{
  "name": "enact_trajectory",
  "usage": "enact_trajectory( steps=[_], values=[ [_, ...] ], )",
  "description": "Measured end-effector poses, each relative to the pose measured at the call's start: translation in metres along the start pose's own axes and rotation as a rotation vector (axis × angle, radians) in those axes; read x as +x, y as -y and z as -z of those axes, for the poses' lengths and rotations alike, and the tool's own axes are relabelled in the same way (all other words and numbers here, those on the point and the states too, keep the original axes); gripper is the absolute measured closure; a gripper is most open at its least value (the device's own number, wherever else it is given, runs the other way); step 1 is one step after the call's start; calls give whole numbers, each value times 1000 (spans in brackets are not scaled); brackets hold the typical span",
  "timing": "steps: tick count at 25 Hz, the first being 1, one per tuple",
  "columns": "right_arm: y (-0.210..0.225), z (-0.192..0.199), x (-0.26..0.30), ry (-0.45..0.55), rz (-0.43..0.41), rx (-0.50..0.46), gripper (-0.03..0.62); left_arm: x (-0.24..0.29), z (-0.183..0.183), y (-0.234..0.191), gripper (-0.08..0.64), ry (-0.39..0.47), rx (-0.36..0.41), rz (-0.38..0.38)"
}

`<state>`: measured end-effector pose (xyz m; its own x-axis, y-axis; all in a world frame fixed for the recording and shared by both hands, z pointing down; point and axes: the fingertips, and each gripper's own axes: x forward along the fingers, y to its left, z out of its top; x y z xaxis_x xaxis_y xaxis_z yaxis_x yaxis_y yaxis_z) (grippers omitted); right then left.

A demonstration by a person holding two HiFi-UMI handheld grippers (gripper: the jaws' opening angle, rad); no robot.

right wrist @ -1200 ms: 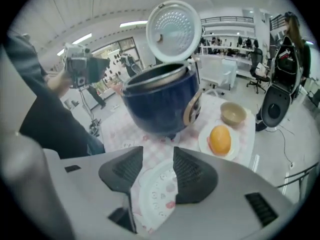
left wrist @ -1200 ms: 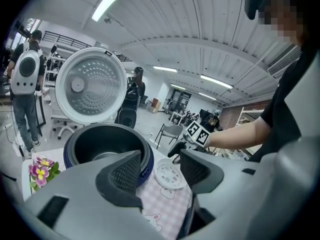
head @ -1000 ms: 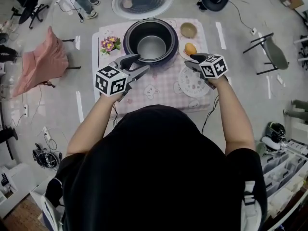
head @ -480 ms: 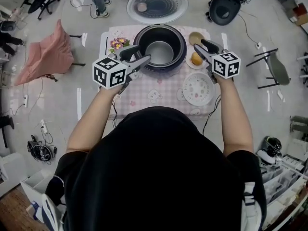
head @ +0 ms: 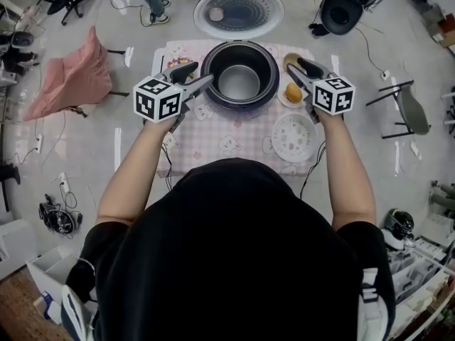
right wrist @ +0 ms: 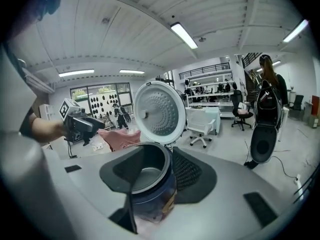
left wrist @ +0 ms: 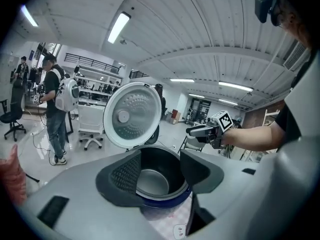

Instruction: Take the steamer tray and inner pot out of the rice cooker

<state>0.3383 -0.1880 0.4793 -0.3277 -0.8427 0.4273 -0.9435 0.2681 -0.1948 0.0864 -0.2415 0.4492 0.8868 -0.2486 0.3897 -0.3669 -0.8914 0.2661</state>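
The dark rice cooker (head: 239,98) stands open at the back of the table, its round lid (head: 238,11) tipped up behind it. The inner pot (head: 239,81) sits inside, with a shiny bottom (left wrist: 152,181). The white perforated steamer tray (head: 293,136) lies on the cloth at the front right. My left gripper (head: 197,75) hovers open just left of the cooker's rim. My right gripper (head: 297,68) hangs in the air right of the cooker, jaws closing slightly with nothing between them. Both gripper views look into the pot (right wrist: 145,176) past the jaws of my left gripper (left wrist: 161,169) and right gripper (right wrist: 157,176).
A small plate with an orange food item (head: 293,92) and a bowl (head: 289,58) sit right of the cooker, under my right gripper. A flower ornament (head: 175,63) is at the back left. The pink checked tablecloth (head: 227,144) covers the small table. A pink-draped chair (head: 67,80) stands to the left.
Both grippers rose and moved away from me toward the cooker. The left went from the cooker's front to its left side; the right left the steamer tray and now flanks the cooker.
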Motion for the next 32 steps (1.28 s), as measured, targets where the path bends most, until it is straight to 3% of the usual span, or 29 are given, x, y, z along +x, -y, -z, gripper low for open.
enact_trajectory(
  steps=[5, 15, 21, 27, 32],
  values=[
    [4, 33, 24, -73, -2, 35, 434, 20, 38, -22, 299, -119, 21, -36],
    [-7, 77, 58, -166, -42, 36, 437, 55, 91, -55, 302, -264, -35, -63],
    [-3, 87, 73, -208, -36, 50, 433, 78, 99, -63, 317, -306, -30, -73],
    [-2, 93, 86, -229, -15, 155, 433, 82, 98, -70, 368, -349, 16, -131],
    [0, 87, 86, -195, 11, 253, 459, 90, 91, -71, 368, -312, -47, -147]
  ],
)
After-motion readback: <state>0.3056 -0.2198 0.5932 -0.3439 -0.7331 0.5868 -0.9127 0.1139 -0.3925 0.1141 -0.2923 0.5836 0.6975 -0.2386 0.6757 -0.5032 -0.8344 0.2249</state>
